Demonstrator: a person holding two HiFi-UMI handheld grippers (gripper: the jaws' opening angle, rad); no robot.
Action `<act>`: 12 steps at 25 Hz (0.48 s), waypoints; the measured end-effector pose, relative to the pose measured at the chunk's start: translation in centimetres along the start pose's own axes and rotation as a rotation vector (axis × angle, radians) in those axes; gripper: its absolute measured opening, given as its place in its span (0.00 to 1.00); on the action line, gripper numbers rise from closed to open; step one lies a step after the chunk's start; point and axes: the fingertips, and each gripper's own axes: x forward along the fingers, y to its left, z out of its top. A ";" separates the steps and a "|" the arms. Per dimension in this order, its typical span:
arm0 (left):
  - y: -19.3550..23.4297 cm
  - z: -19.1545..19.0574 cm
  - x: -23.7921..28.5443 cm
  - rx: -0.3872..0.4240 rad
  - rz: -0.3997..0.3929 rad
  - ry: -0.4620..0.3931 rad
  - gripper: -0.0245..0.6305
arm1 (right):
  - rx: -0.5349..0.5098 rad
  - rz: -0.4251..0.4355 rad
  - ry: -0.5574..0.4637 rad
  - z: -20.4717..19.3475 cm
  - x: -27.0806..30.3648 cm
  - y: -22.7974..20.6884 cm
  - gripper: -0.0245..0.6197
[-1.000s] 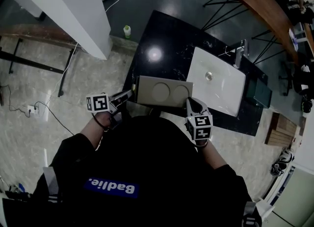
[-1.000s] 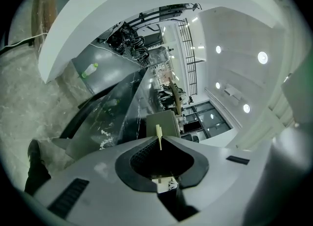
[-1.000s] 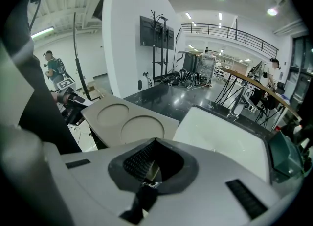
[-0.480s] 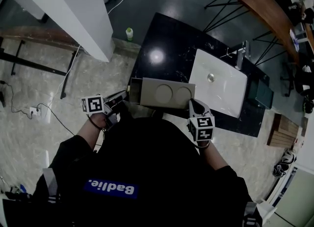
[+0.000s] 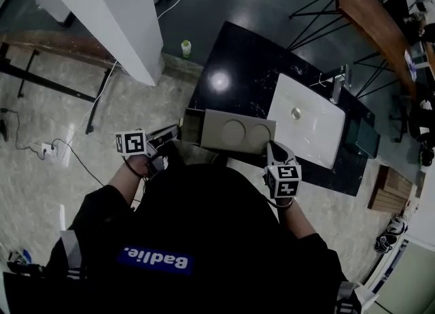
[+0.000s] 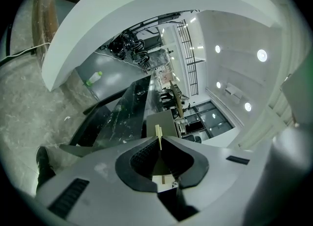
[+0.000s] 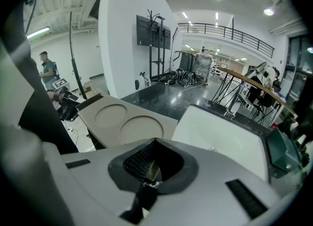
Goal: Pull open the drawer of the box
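Note:
A beige box (image 5: 238,132) with two round recesses on its top sits at the near edge of the black counter (image 5: 231,61). Its drawer (image 5: 193,124) sticks out a little at the left end and shows a dark opening. My left gripper (image 5: 177,132) reaches in from the left, level with the drawer. In the left gripper view it (image 6: 159,139) is shut on the drawer's thin beige handle tab (image 6: 158,132). My right gripper (image 5: 273,148) rests at the box's right near corner. In the right gripper view its jaws (image 7: 154,141) are shut, with the box top (image 7: 122,120) just beyond them.
A white sink basin (image 5: 309,119) with a faucet (image 5: 338,83) lies right of the box on the counter. A white pillar (image 5: 122,13) stands at the left, with a green bottle (image 5: 185,48) on the floor beside it. A person (image 7: 47,71) stands far off.
My left gripper has moved leftward with the handle, and the drawer has slid out of the box's left end. The right gripper has stayed at the box's right corner.

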 end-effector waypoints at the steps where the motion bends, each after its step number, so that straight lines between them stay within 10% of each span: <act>1: 0.1 0.1 -0.2 0.001 0.001 0.000 0.08 | 0.002 -0.002 0.000 0.0 0.0 0.0 0.04; 12: 1.1 1.2 -2.2 0.015 0.035 -0.008 0.08 | 0.032 -0.024 -0.008 0.0 0.0 0.0 0.04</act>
